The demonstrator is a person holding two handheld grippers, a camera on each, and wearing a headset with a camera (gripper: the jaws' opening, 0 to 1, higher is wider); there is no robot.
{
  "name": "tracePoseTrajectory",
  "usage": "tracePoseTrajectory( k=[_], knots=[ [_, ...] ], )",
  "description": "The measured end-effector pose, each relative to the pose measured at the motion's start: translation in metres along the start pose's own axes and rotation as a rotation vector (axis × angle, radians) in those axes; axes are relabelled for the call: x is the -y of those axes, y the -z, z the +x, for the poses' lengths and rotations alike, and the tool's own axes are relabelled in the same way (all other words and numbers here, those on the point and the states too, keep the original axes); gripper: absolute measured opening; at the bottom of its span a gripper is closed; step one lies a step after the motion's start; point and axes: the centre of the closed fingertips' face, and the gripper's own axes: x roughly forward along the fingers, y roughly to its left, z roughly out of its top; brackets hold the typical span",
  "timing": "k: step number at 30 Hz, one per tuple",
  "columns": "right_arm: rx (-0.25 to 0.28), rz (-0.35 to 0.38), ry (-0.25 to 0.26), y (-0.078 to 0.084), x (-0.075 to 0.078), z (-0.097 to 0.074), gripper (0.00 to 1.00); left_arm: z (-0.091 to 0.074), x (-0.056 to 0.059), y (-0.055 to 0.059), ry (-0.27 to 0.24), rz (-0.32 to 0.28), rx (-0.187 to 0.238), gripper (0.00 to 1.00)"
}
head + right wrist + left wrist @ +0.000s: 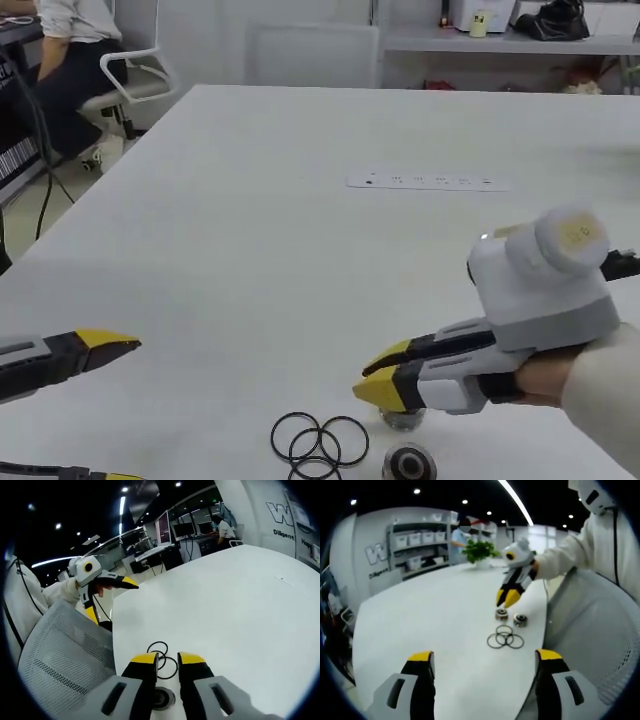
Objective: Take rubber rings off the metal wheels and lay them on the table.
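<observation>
Head view — metal wheel (402, 420) just beneath right gripper (372, 378).

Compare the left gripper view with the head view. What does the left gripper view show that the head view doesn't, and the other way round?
The left gripper view adds a potted plant at the table's far end, shelves of bins behind it, and all four rubber rings whole. The head view adds a flat white strip lying on the table and an office chair beyond the corner. Both share the white table, the right gripper low over one of the two metal wheels, and the rings lying beside them.
</observation>
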Motion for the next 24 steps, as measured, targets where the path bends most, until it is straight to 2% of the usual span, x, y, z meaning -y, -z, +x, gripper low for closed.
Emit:
tracePoseTrajectory(
  k=[12, 24],
  knots=[
    [0.011, -0.019, 0.008, 0.003, -0.011, -0.028, 0.30, 0.001, 0.002, 0.000, 0.008, 0.002, -0.003, 0.84],
    [0.053, -0.033, 0.043, 0.003, -0.007, -0.062, 0.47, 0.001, 0.004, -0.001, 0.007, -0.003, 0.000, 0.85]
  ],
)
